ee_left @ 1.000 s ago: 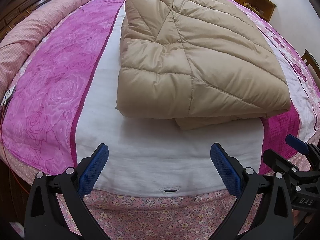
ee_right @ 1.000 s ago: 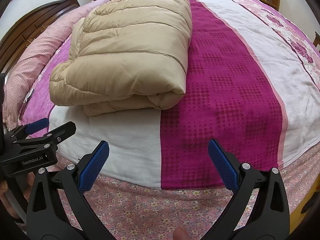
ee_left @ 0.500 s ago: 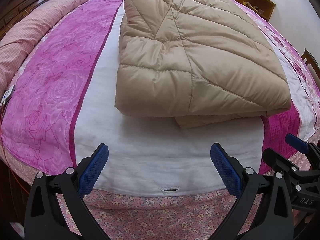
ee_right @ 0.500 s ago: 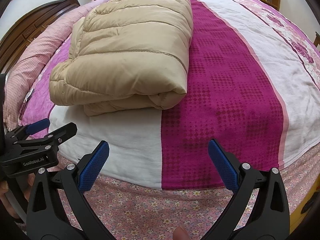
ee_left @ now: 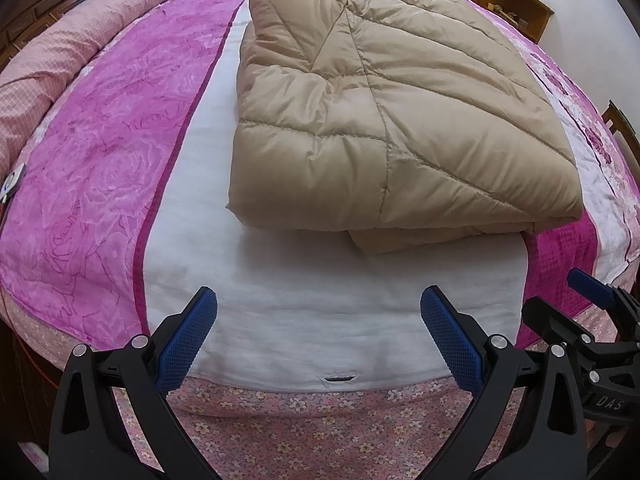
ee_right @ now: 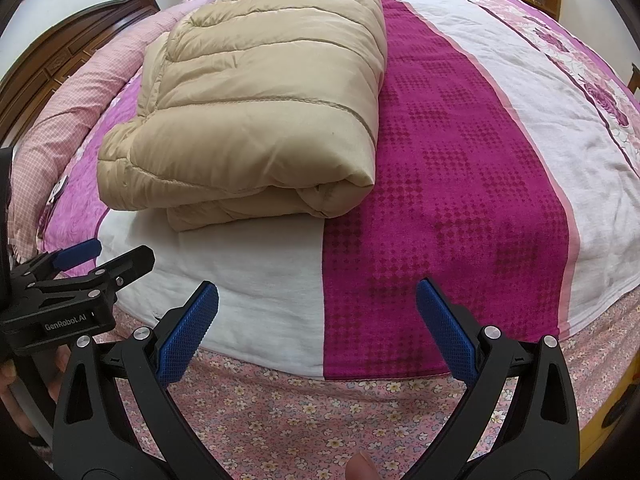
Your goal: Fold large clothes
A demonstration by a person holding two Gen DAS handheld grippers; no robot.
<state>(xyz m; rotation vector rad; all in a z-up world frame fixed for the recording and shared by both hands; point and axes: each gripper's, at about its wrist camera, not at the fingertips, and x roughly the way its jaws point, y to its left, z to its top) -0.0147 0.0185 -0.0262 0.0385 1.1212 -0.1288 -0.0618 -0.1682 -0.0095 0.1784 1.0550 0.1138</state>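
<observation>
Left wrist view: left gripper (ee_left: 318, 332) spread wide, empty, bottom centre; folded beige quilted down coat (ee_left: 392, 112) fills upper centre, lying on pink-and-white bedspread (ee_left: 100, 152).

Right wrist view: right gripper (ee_right: 318, 326) wide apart, empty; coat (ee_right: 256, 108) upper left.

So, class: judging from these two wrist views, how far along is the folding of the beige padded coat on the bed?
Done: the beige padded coat lies folded into a thick, layered bundle on the bedspread.

In hand: nothing. The left gripper and right gripper are both open and empty, short of the bundle, near the bed's edge.

Left: perhaps tidying the lower layer poking out at the front, or nothing more.
</observation>
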